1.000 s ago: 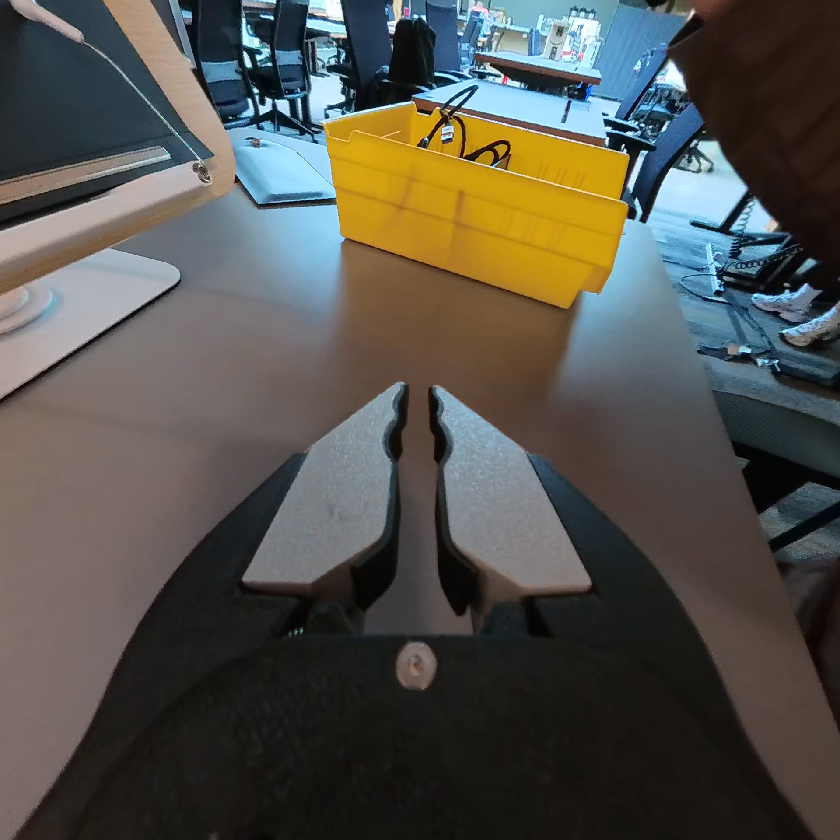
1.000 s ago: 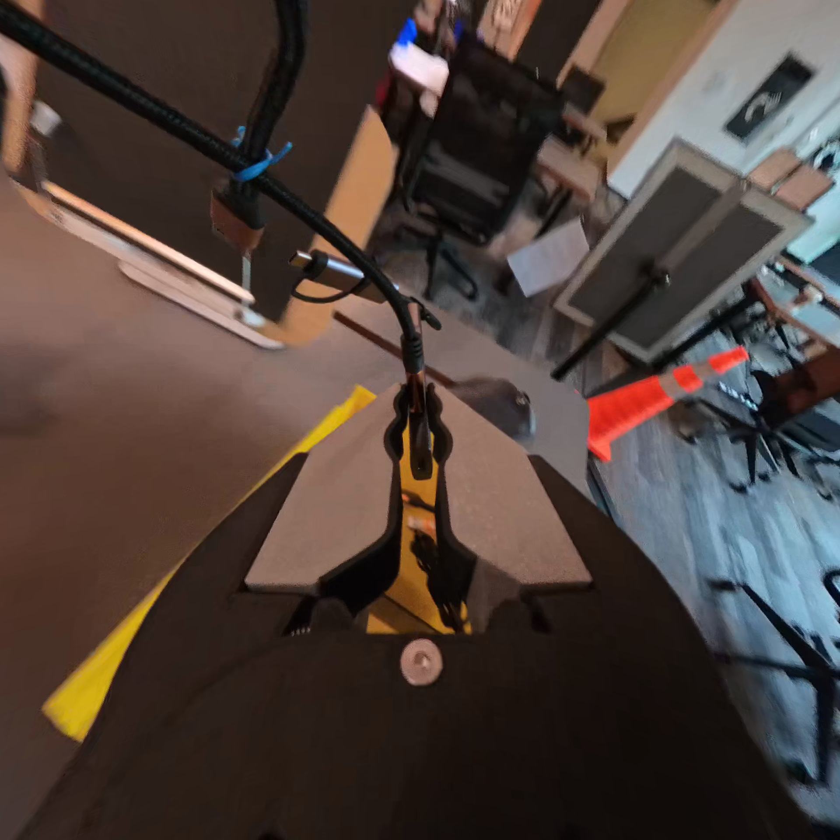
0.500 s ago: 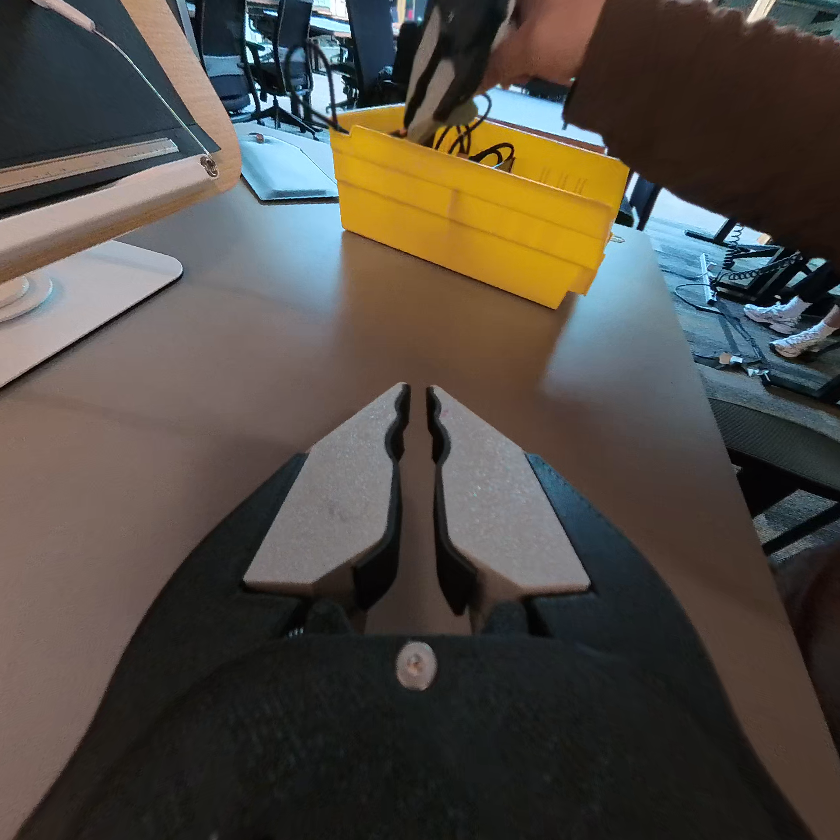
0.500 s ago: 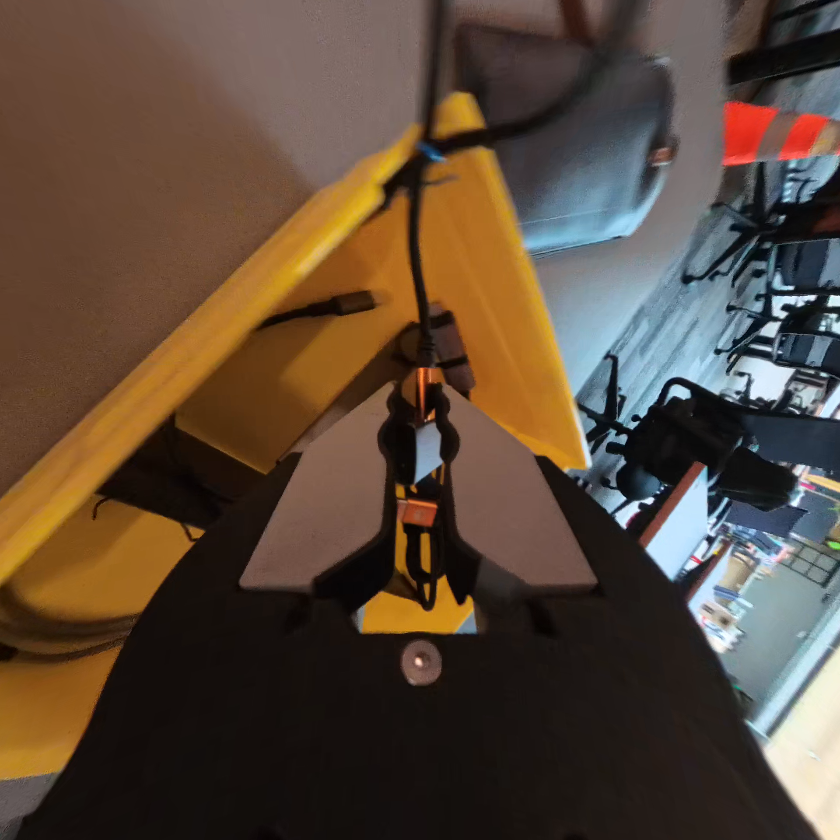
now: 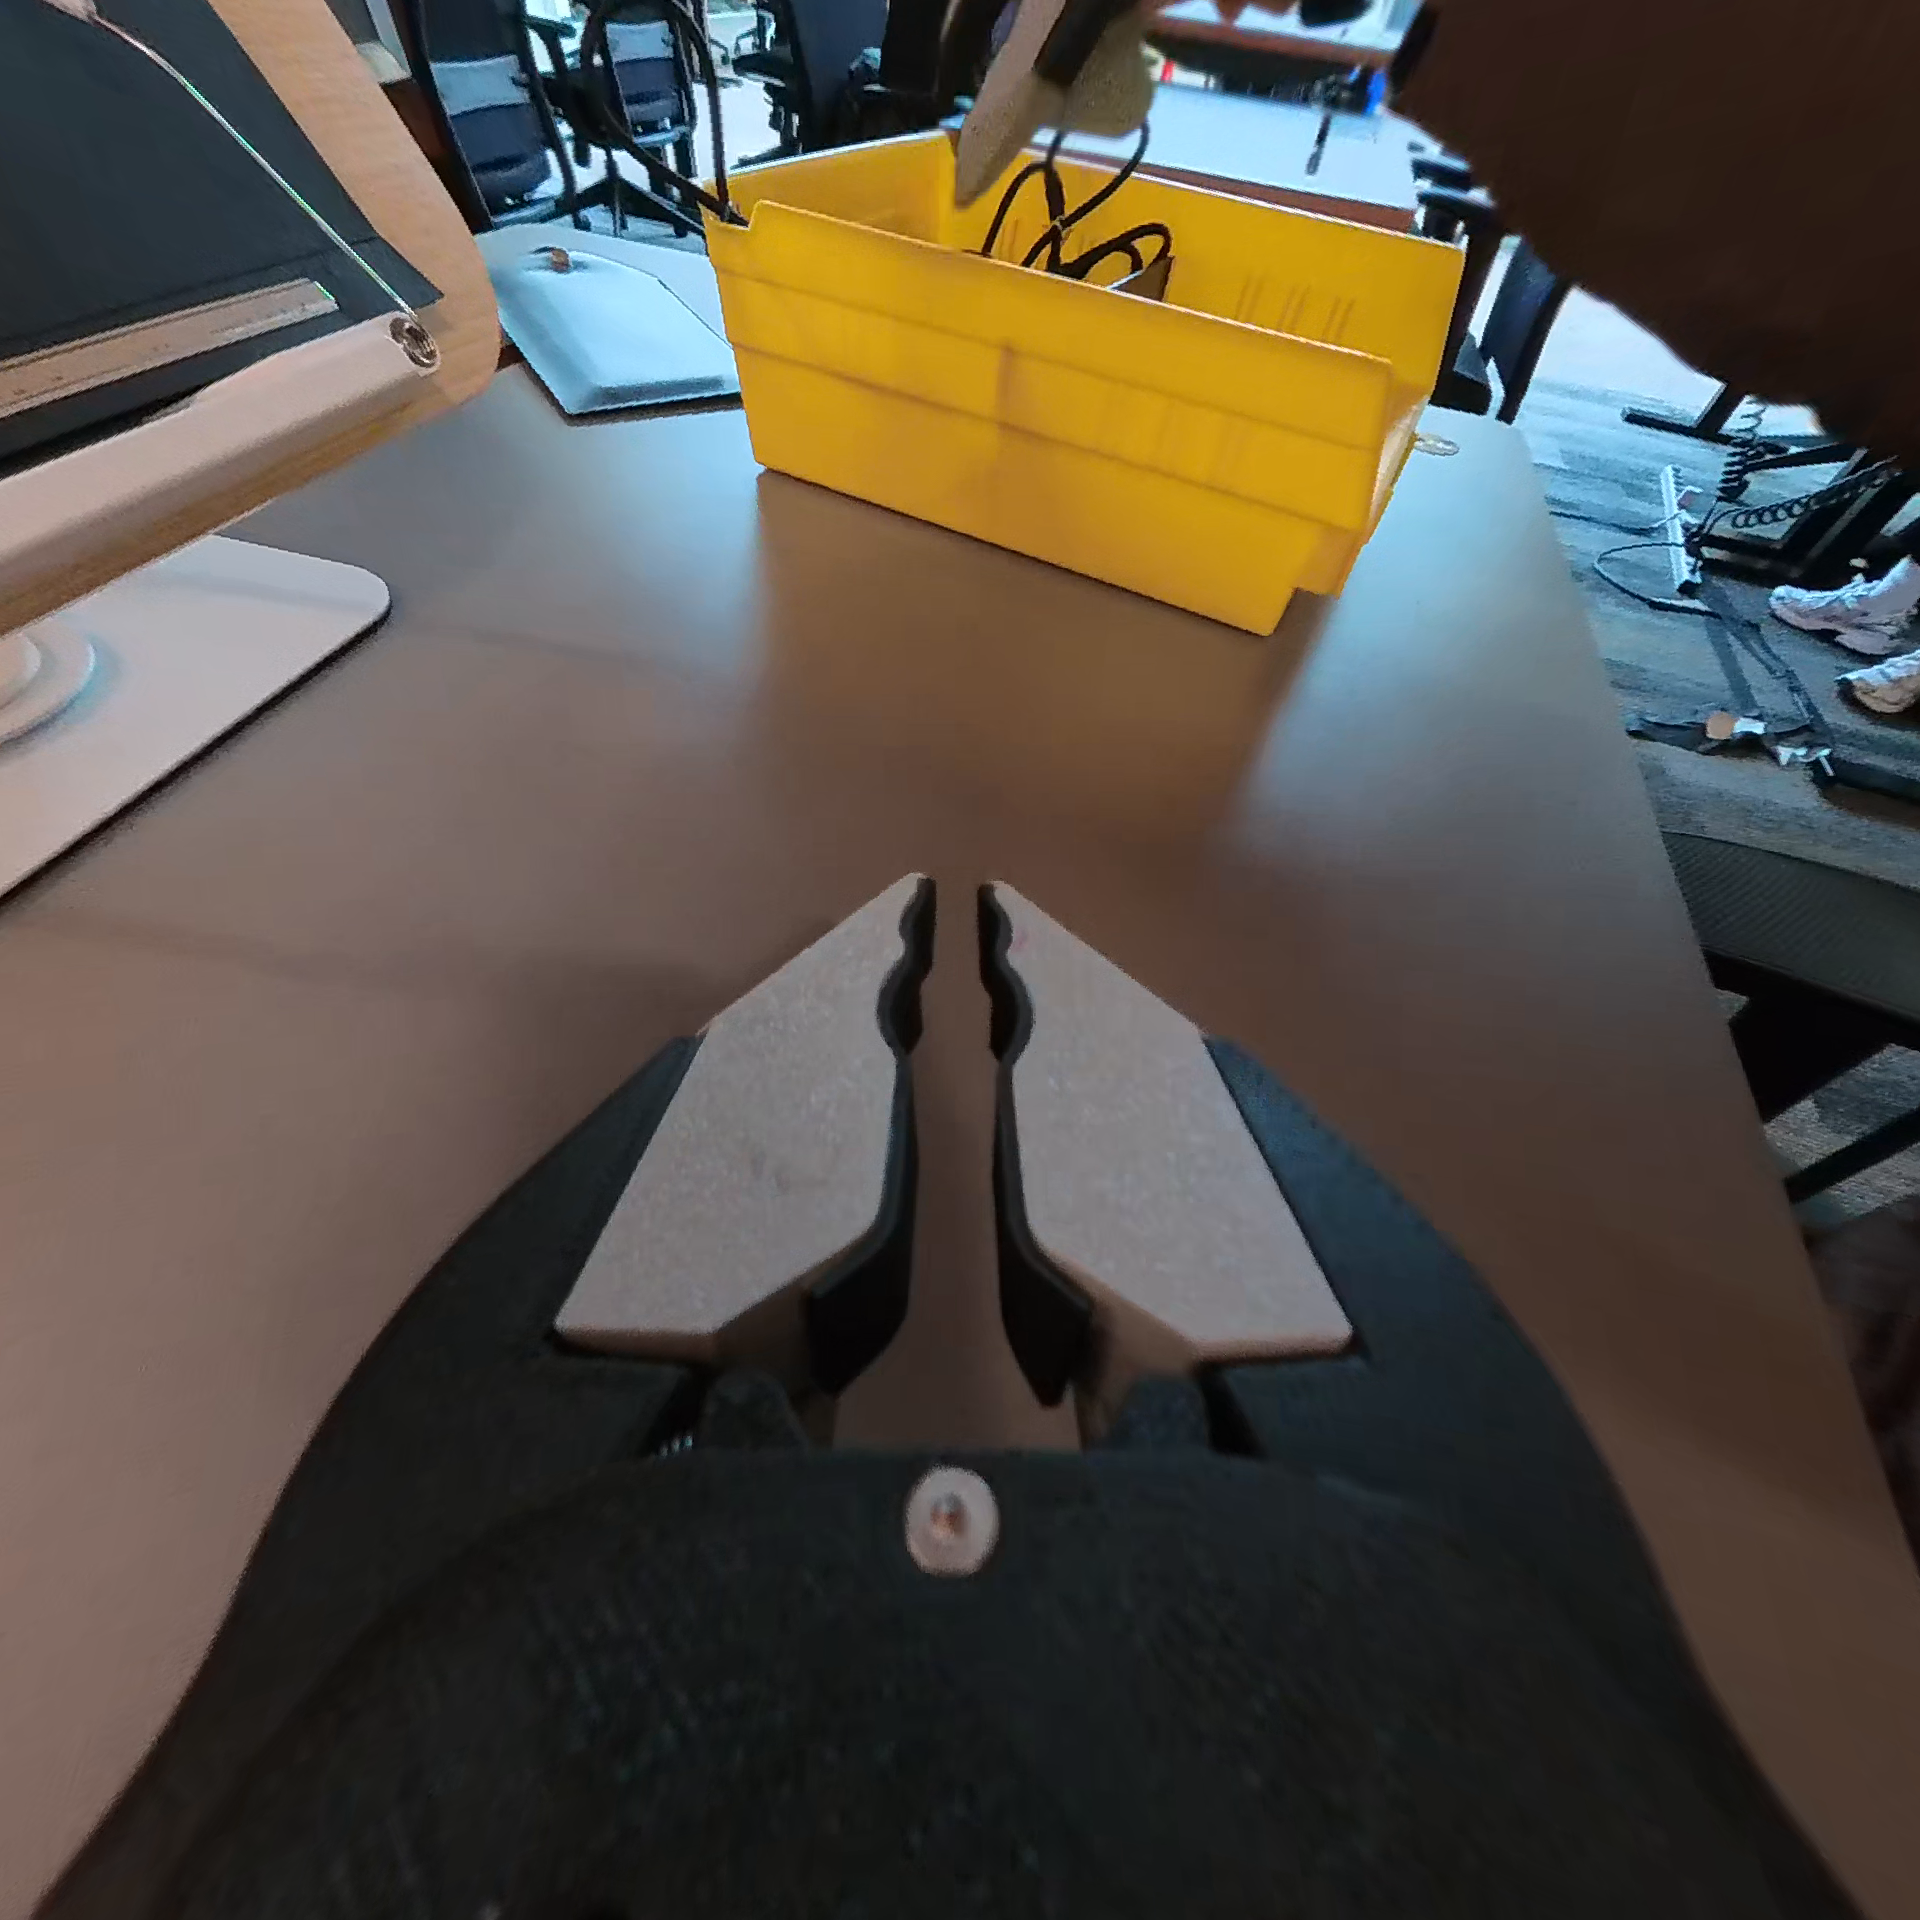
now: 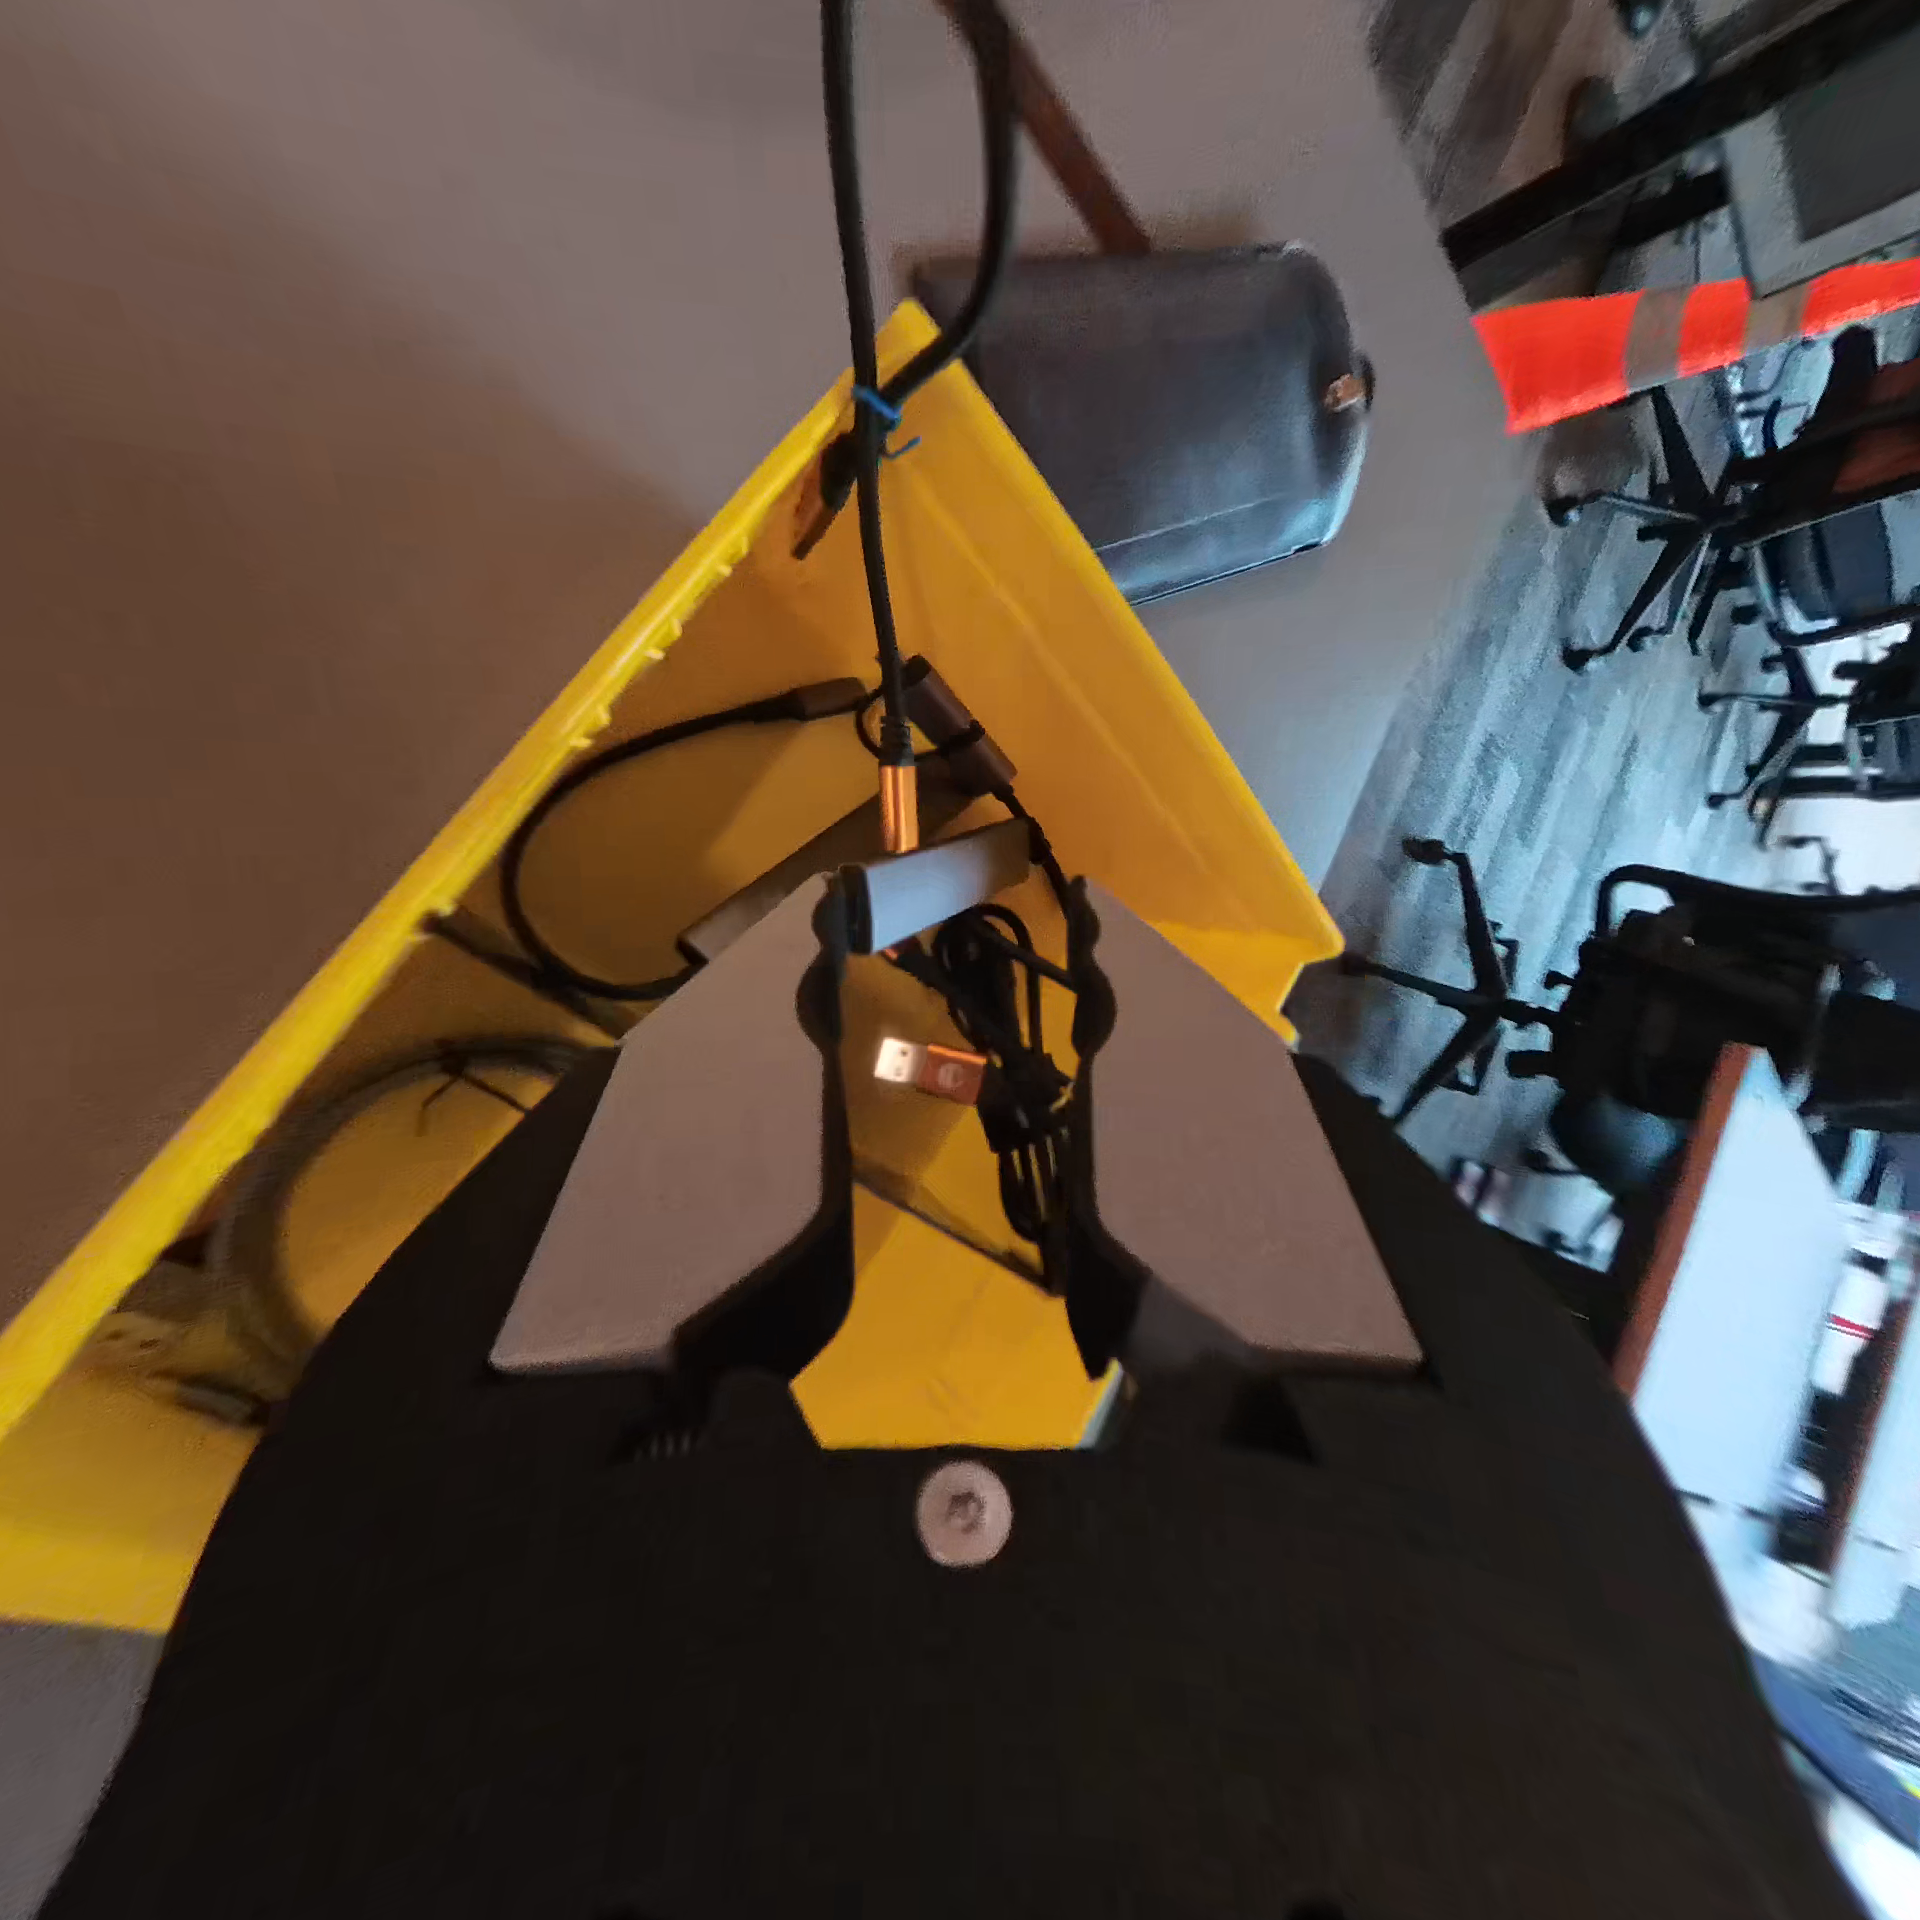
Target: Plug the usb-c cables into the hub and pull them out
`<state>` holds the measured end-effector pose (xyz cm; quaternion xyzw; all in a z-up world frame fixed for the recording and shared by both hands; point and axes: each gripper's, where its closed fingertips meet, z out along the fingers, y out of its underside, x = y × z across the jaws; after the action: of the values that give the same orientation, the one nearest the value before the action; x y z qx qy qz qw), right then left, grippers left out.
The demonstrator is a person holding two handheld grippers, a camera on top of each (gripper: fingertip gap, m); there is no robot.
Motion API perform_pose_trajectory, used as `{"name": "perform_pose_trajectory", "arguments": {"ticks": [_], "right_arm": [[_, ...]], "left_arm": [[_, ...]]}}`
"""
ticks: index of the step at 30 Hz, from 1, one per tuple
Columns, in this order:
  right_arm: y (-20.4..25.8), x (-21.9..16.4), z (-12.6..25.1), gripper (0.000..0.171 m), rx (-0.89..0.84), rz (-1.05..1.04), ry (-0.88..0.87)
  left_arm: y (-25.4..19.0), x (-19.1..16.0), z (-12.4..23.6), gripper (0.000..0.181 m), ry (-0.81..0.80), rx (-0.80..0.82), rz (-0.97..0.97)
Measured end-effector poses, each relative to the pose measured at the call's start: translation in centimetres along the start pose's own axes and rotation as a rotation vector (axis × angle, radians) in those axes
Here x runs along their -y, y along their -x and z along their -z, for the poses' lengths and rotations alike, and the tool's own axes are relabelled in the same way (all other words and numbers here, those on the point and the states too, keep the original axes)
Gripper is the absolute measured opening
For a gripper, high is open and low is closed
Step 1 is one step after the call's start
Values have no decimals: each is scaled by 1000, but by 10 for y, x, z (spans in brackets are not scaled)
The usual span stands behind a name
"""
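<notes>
My right gripper (image 6: 956, 920) is open, pointing down into the yellow bin (image 6: 1091, 675). Just past its tips is a silver-grey hub (image 6: 935, 888) with an orange-collared plug (image 6: 899, 810) on a black braided cable (image 6: 862, 312) touching its upper side. I cannot tell whether the plug is seated. The fingers do not grip either. An orange USB plug (image 6: 930, 1070) and a bundled black cable (image 6: 1023, 1101) lie in the bin. My left gripper (image 5: 956, 904) is shut and empty, low over the brown table (image 5: 727, 748). It sees the right gripper (image 5: 1003, 125) above the bin (image 5: 1039, 436).
A monitor on a white stand (image 5: 156, 665) is at the left. A second dark hub with a looped lead (image 6: 582, 810) lies in the bin. A grey pouch (image 6: 1164, 416) sits beyond the bin. The table's right edge (image 5: 1621, 831) drops to a floor with chairs. Left tips to right tips: about 35 centimeters.
My right gripper swung down over the bin and opened, letting go of the cable plug it held. The left gripper has stayed shut and moved a little.
</notes>
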<state>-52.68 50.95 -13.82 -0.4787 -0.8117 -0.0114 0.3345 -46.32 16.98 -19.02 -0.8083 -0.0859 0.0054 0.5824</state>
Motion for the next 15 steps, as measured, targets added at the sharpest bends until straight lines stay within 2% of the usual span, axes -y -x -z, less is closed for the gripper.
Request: {"name": "perform_pose_trajectory", "arguments": {"ticks": [4,5,7,9,12,15], "right_arm": [[10,-4,47,49,53,-181,-229],[16,-7,59,53,75,-224,-295],[29,-13,80,78,120,-305,-434],[47,-20,98,91,182,-378,-548],[76,-29,120,102,286,-442,-660],[97,-33,133,119,298,-451,-750]], "left_arm": [[0,-2,-1,16,14,16,-18],[1,-2,-2,25,20,27,-28],[2,-4,-4,45,36,61,-57],[6,-6,-5,61,58,123,-98],[3,2,0,59,35,230,-205],[-27,28,28,62,-139,300,-219]]}}
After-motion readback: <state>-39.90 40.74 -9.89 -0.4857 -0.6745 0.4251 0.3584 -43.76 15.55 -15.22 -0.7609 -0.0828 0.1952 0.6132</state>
